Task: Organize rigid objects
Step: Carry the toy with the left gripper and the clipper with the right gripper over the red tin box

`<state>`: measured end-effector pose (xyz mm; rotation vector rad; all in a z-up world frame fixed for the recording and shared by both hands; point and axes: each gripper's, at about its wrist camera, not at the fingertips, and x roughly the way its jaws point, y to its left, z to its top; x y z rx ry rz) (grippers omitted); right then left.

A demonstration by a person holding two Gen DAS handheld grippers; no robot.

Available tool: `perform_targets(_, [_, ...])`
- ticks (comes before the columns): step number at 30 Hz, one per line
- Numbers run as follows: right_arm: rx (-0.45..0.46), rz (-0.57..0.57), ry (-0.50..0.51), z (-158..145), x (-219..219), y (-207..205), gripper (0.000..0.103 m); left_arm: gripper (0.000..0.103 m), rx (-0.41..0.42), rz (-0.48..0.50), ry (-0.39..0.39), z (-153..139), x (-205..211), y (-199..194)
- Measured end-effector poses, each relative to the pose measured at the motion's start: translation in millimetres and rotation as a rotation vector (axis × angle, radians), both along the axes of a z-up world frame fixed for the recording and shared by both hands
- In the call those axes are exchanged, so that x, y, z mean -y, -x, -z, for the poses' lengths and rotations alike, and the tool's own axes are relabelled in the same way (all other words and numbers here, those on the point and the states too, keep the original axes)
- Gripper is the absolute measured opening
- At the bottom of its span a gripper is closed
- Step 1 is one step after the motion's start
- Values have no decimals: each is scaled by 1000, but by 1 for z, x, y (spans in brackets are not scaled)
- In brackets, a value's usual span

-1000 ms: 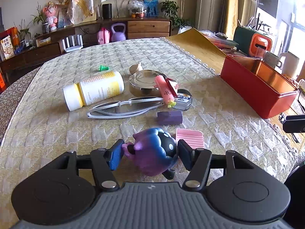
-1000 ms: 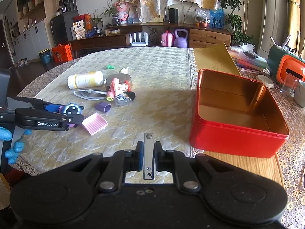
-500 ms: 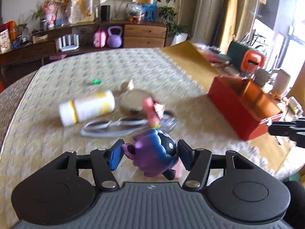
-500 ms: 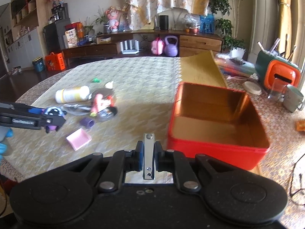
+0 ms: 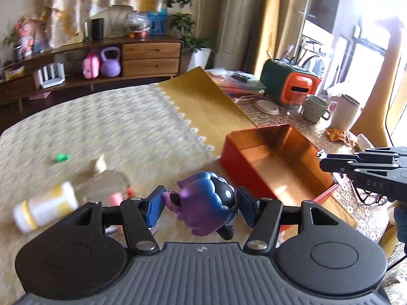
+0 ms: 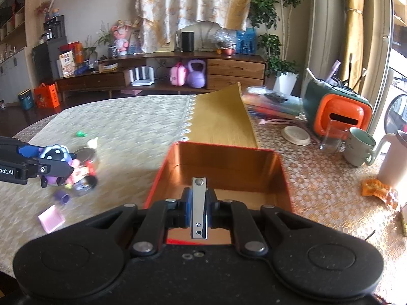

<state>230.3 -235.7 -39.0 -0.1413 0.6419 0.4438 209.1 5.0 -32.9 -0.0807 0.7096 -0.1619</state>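
My left gripper is shut on a purple and blue toy figure and holds it above the table, left of the red box. In the right wrist view the toy hangs in the left gripper at the far left. My right gripper is shut on a silver nail clipper and sits over the near rim of the red box, which looks empty inside. The right gripper also shows in the left wrist view at the box's right side.
A white and yellow bottle, a round tin, a purple cap, a pink comb-like piece and a green bit lie on the tablecloth. Mugs and an orange-green case stand right of the box.
My left gripper has lifted the toy and swung it right toward the red box. My right gripper has moved forward over the box's near rim with the clipper.
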Motion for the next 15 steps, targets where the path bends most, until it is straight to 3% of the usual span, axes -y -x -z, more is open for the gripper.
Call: perform_targets(15, [-26, 9, 66, 22, 21, -34, 11, 61, -54, 119, 26, 9, 89, -90])
